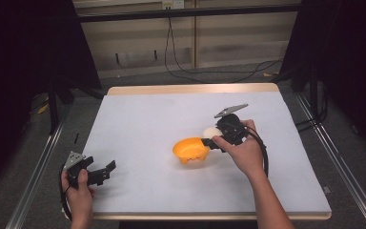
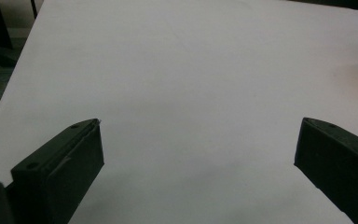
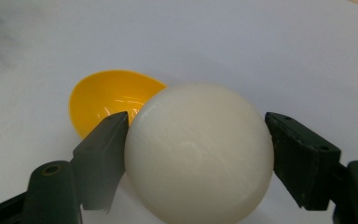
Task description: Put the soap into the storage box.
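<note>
On the white table (image 1: 138,124), my right tongs (image 3: 198,154) pinch the white ball (image 3: 198,151) just beside the yellow bowl (image 3: 109,100). It isn't in yet. My left tongs (image 2: 198,154) wait, spread wide.

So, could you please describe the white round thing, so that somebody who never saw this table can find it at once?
Start from the white table and find the person's right hand near its middle. The right gripper in that hand is shut on a smooth, cream-white dome shell. Beside it lies an open yellow-orange half shell; the white piece is the pale, closed-looking one between the jaws.
</note>
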`<action>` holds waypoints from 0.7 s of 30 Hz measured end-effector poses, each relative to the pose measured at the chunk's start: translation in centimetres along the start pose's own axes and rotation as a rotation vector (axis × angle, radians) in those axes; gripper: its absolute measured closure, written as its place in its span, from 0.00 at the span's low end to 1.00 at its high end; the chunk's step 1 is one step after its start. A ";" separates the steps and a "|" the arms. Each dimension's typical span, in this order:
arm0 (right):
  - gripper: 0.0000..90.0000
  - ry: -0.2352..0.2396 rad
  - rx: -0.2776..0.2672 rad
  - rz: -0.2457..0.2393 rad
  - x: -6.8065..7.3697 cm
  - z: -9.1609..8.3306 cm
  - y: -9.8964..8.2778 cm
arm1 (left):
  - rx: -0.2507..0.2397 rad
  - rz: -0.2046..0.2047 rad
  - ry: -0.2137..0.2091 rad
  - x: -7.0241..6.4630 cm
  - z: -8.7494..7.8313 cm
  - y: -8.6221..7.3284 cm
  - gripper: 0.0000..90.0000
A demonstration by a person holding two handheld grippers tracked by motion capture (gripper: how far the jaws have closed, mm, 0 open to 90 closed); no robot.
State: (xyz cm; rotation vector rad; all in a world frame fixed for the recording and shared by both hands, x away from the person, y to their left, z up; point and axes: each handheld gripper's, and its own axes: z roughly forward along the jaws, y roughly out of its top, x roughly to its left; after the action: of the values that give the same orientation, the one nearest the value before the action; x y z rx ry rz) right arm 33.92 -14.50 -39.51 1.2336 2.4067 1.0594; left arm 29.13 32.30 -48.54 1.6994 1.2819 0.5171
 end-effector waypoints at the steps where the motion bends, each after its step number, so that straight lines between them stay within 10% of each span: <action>1: 0.27 -0.002 0.003 0.004 0.1 0.1 0.0 | -0.002 -0.006 0.000 0.0 0.0 0.0 0.01; 21: 0.27 0.039 0.006 -0.024 1.9 1.9 0.9 | 0.003 0.001 0.005 -0.1 0.1 0.0 0.01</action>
State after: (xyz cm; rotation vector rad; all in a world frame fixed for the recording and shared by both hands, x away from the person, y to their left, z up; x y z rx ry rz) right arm 34.22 -11.71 -40.00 1.1930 2.4497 1.0798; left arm 29.15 32.16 -48.54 1.7021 1.2862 0.5200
